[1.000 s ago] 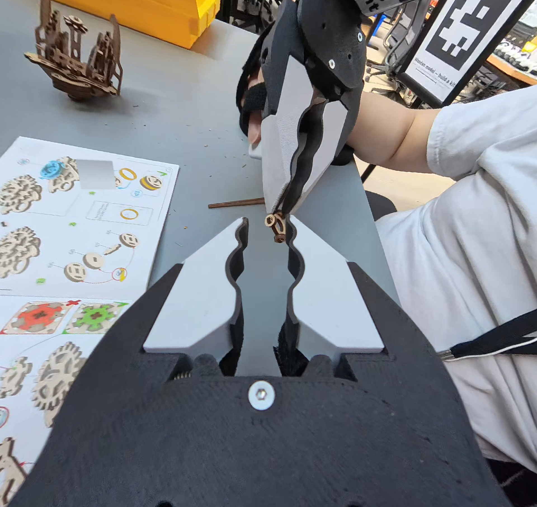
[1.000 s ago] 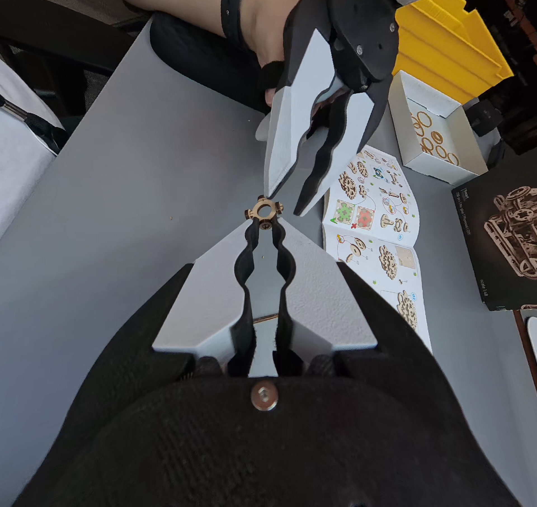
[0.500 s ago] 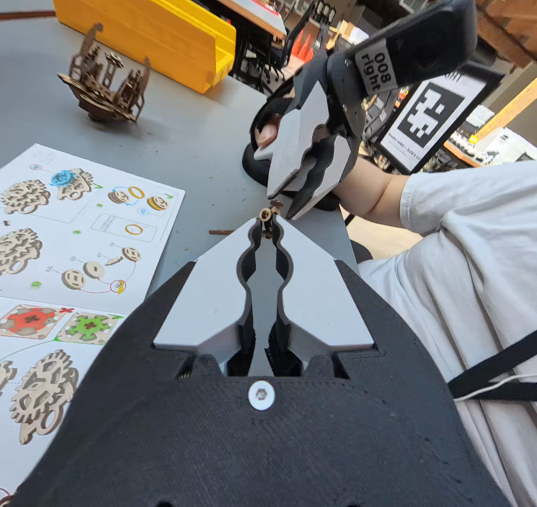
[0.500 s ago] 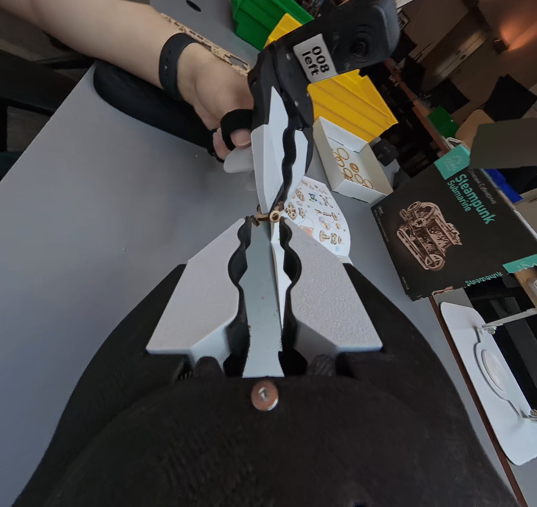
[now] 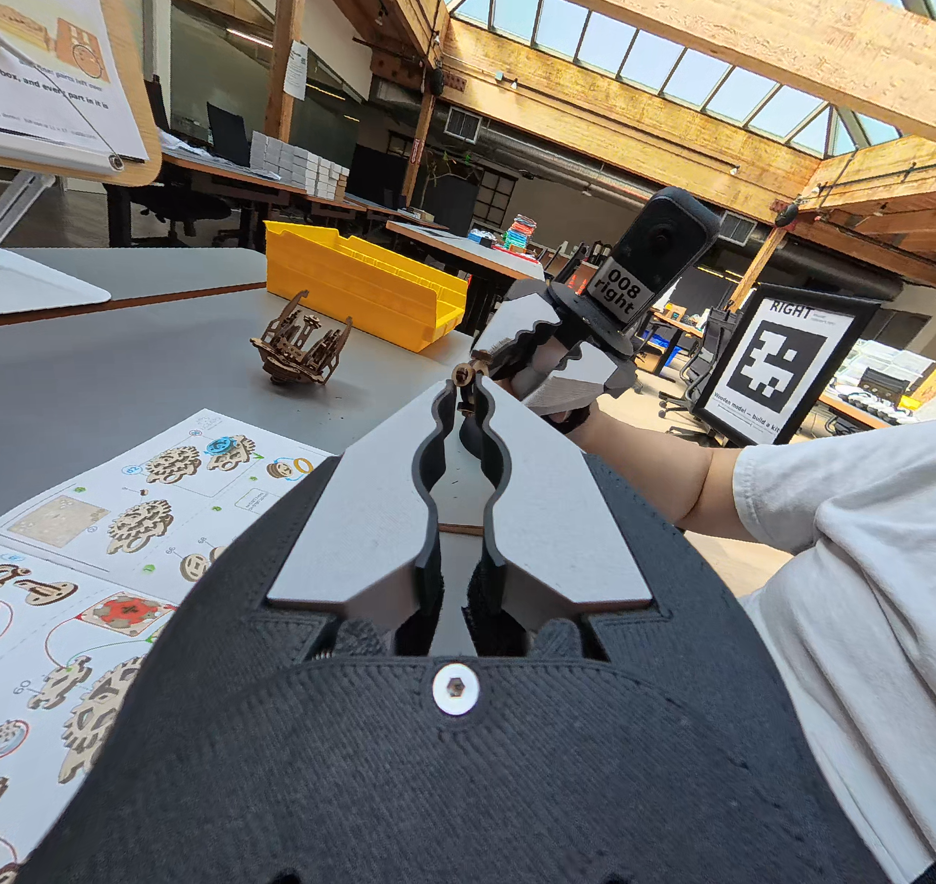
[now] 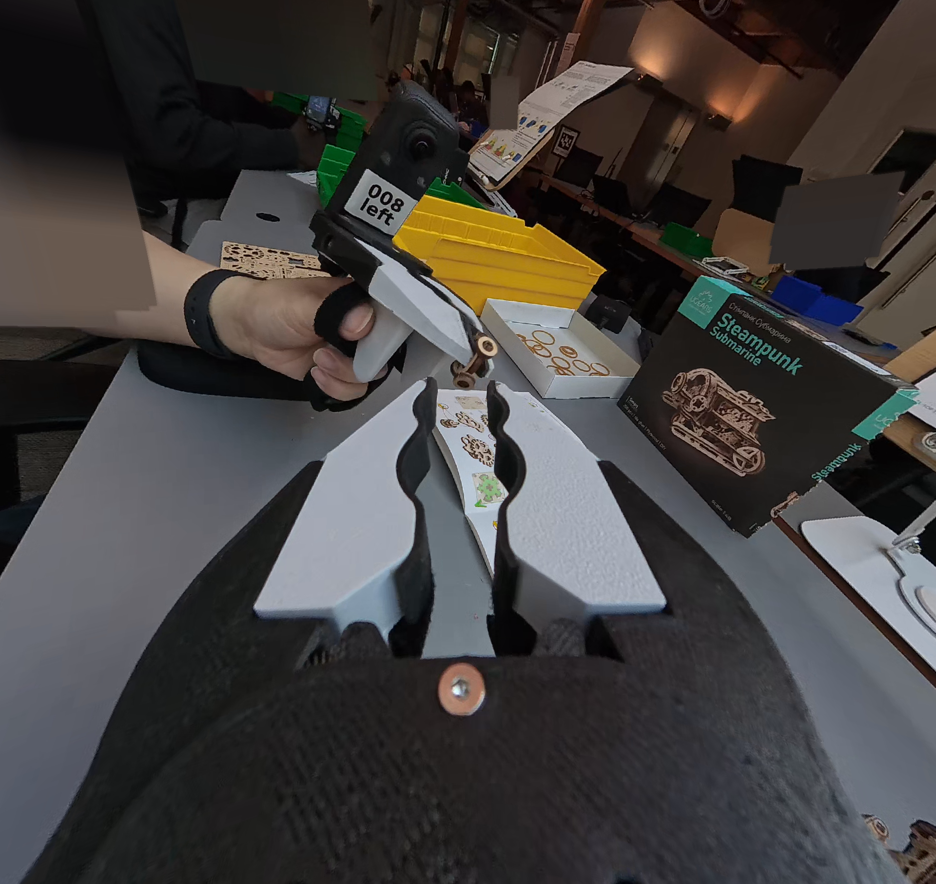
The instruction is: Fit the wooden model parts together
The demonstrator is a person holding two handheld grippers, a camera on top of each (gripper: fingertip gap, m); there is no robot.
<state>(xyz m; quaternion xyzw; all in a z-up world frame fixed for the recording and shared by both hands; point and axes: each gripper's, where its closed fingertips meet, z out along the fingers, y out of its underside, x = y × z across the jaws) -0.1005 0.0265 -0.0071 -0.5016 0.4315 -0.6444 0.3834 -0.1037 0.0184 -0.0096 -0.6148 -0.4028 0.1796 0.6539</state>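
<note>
A small wooden part, a short axle with round discs (image 5: 462, 378), is pinched between the tips of my left gripper (image 5: 466, 391), held up above the grey table (image 5: 126, 368). In the right wrist view the same part (image 6: 473, 360) sticks out of the left gripper's tips (image 6: 478, 353). My right gripper (image 6: 463, 391) is open and empty, its tips just below and in front of the part, not touching it. In the left wrist view the right gripper (image 5: 486, 355) sits just beyond the part, jaws spread.
A dark assembled wooden model (image 5: 299, 348) and a yellow bin (image 5: 364, 282) stand farther back. An instruction sheet (image 5: 152, 505) lies at the left. A white tray of wooden rings (image 6: 557, 353), the black kit box (image 6: 749, 404) and a wooden parts sheet (image 6: 263, 257) are on the table. The tips of both grippers are at nearly the same place.
The wooden part passed from my right gripper to my left. The left shut on it, the right opened and drew back. Both grippers lifted and tilted up from the table.
</note>
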